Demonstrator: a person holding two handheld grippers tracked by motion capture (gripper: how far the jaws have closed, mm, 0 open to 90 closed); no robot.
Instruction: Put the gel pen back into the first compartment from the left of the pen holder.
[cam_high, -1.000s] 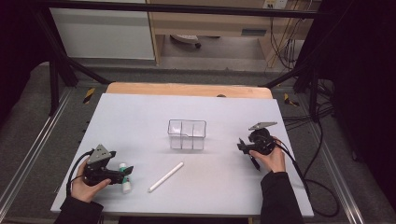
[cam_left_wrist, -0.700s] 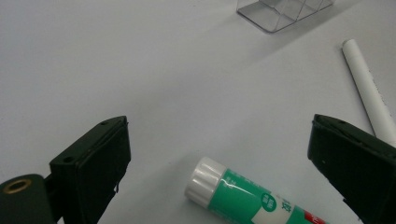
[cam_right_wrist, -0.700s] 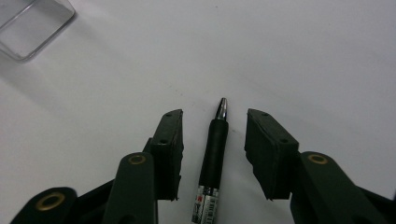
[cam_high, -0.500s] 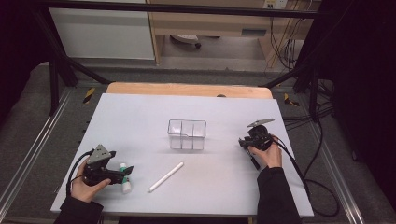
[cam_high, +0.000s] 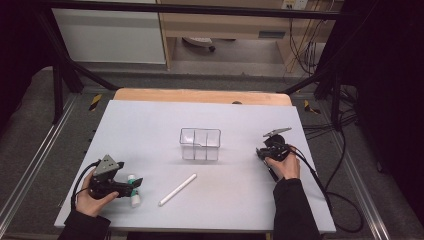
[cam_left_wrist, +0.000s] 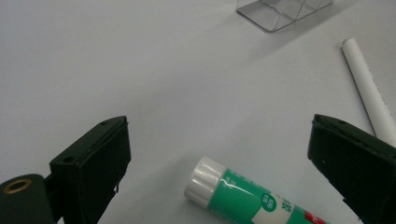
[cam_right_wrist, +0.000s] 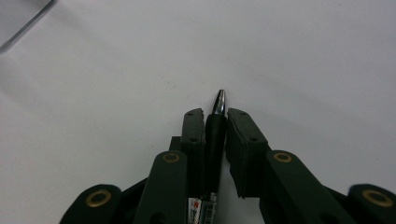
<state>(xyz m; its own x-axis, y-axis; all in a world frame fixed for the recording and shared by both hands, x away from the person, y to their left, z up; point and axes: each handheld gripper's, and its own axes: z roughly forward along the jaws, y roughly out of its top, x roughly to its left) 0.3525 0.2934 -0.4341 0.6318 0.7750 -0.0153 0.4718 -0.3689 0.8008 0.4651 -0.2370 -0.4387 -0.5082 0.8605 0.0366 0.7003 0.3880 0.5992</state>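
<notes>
The glue stick (cam_left_wrist: 247, 198) is cut off by the bottom edge; the pen (cam_right_wrist: 215, 140) is mostly hidden between the jaws.

High view: overhead, facing forward-down over table (cam_high: 150, 130). Gripper views: low, close to tabletop; left one shares box (cam_left_wrist: 285, 11) (cam_high: 200, 144) with high.

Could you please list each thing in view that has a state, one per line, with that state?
Right gripper: jaws have just been closing, now shut on the pen.
Pen: clamped between the jaws, metal tip poking out ahead.
Left gripper: jaws wide open, astride the glue stick.
Glue stick: capped, lying flat on the table, not gripped.
White tube: lying flat, untouched.
Clear organiser: upright, compartments empty.
</notes>
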